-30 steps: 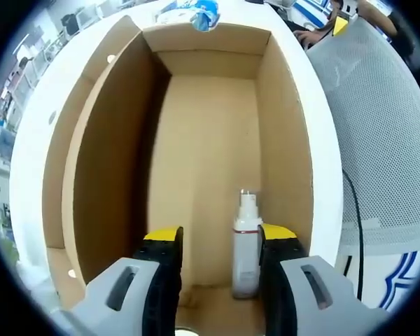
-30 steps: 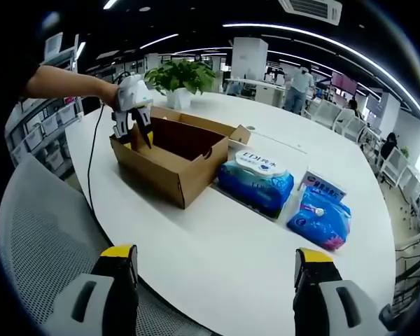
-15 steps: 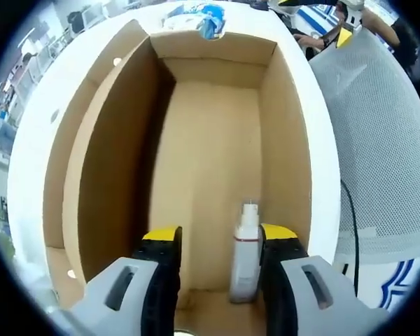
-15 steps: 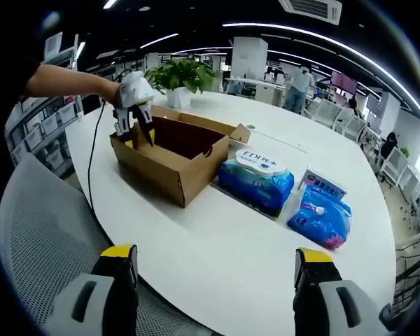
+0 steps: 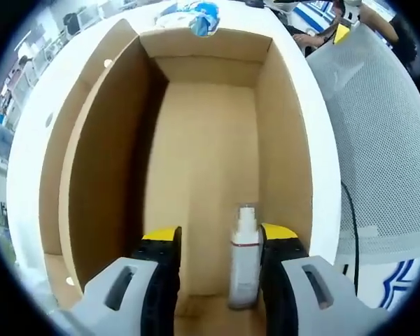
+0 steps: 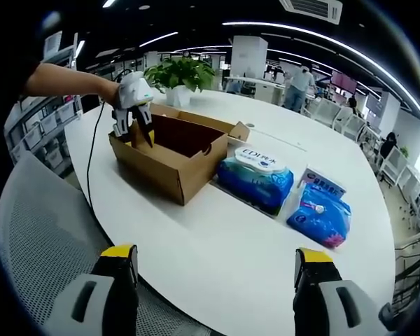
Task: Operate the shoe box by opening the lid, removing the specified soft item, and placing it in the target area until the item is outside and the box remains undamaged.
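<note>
The open cardboard shoe box point(image 5: 210, 140) holds an upright white spray bottle point(image 5: 245, 255), nozzle up, between the left gripper's point(image 5: 219, 241) spread jaws.

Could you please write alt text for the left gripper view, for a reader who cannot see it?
The left gripper, yellow-tipped fingers apart, reaches into an open brown cardboard shoe box, straddling a small upright white spray bottle near the right finger. Beyond the box, blue soft packs lie on the white table.
</note>
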Available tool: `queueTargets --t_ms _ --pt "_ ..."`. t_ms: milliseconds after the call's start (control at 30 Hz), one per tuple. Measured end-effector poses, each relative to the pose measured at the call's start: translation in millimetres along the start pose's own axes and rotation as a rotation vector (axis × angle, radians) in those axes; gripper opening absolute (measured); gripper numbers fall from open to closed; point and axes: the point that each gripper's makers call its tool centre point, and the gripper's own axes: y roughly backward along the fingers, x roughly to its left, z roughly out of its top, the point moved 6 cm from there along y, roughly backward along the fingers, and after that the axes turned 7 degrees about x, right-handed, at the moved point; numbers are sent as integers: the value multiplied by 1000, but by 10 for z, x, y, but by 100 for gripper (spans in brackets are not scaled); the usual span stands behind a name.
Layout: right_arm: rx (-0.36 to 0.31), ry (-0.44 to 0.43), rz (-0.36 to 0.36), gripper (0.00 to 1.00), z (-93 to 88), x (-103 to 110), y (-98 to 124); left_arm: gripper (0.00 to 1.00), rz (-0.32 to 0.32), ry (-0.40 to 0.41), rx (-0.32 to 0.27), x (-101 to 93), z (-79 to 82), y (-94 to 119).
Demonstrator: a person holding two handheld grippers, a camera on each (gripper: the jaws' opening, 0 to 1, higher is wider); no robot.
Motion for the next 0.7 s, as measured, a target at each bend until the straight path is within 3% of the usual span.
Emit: queueTargets --t_ms 267,700 --pt "0 0 -1 92 -2 -2 3 39 28 -1 -6 18 5 21" --pt "1 0 -1 92 3 -5 3 41 54 9 -4 105 -17 38"
